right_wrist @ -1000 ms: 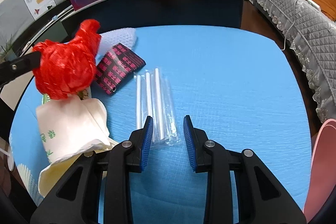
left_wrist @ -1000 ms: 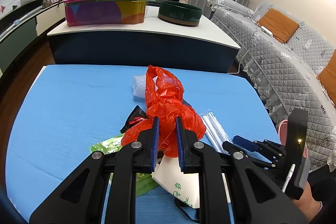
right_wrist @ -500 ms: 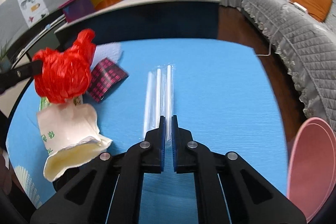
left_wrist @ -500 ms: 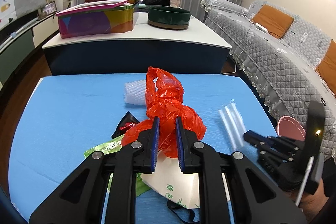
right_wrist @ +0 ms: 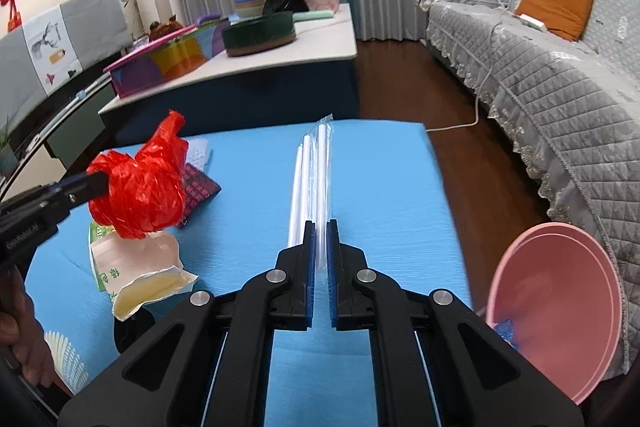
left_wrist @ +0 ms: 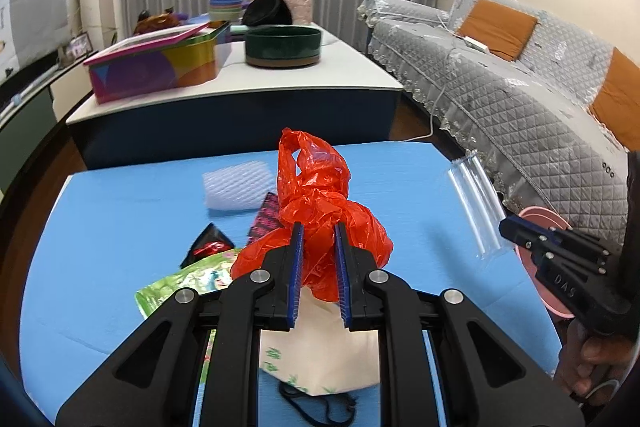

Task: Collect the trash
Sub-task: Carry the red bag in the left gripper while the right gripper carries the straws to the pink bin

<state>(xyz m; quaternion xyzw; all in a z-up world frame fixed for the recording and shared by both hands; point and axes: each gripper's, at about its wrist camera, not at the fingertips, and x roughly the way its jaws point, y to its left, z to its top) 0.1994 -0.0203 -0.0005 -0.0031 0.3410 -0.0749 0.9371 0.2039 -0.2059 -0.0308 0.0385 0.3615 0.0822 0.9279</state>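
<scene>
I am clamping the crumpled red plastic bag [left_wrist: 320, 223] in my left gripper [left_wrist: 318, 267] and pinching the clear sleeve of 3 straws [right_wrist: 314, 179] tight in my right gripper [right_wrist: 320, 259] above the blue table [right_wrist: 384, 187], judging the pink basin [right_wrist: 560, 311] beside it comes next

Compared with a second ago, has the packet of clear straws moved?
Yes. The straw packet lay flat on the blue table; now the right hand-held gripper is shut on it and has lifted it toward the pink basin.
</scene>
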